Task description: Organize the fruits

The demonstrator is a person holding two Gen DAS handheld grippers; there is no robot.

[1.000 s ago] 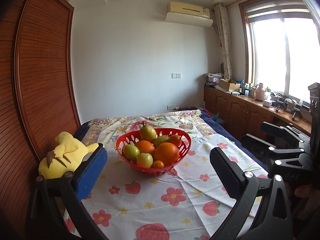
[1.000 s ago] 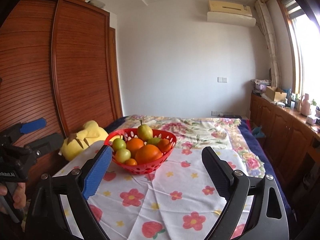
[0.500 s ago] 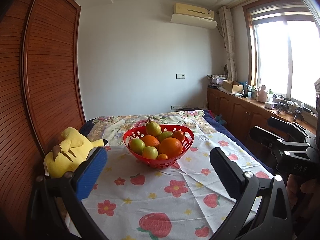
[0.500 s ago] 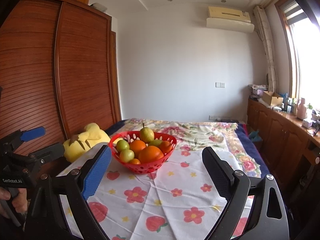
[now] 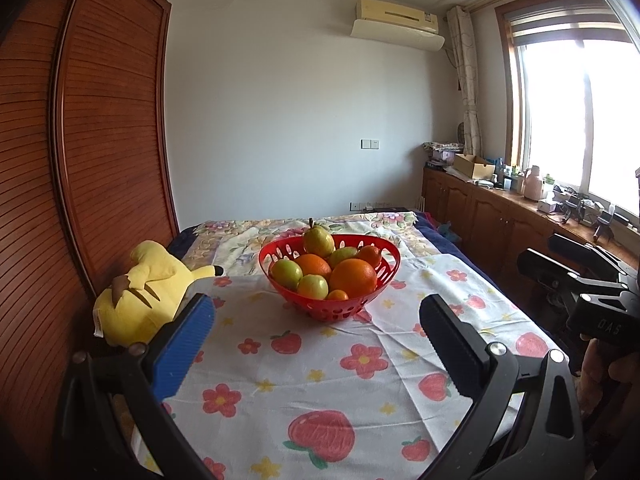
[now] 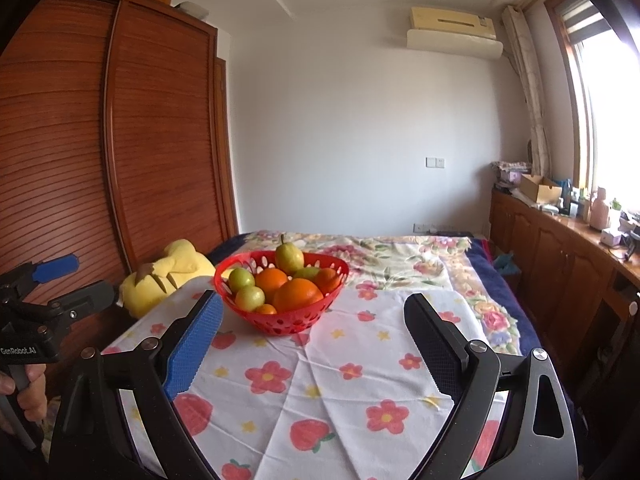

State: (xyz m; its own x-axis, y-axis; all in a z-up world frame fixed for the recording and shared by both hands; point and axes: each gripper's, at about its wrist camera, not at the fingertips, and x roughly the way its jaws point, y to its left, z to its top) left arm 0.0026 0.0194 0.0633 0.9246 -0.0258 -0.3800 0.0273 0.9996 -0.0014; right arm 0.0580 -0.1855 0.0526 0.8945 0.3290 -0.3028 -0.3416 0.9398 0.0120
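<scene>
A red plastic basket [image 5: 360,305] [image 6: 294,322] stands on the flowered cloth, full of fruit: oranges [image 5: 353,278] [image 6: 298,295], green apples [image 5: 286,273] [image 6: 241,279] and a pear [image 5: 318,241] [image 6: 289,257] on top. My left gripper [image 5: 316,318] is open and empty, held back from the basket on the near side. My right gripper [image 6: 314,314] is open and empty, also short of the basket. Each gripper shows at the edge of the other's view.
A yellow plush toy [image 5: 144,296] [image 6: 168,274] lies left of the basket against the wooden wardrobe [image 5: 80,168]. The white flowered cloth [image 5: 340,380] covers the bed's near part. Wooden cabinets [image 5: 500,216] with clutter run along the right under the window.
Both grippers have drawn back and tilted up; the basket now looks smaller and farther in both views. Both stay open and empty.
</scene>
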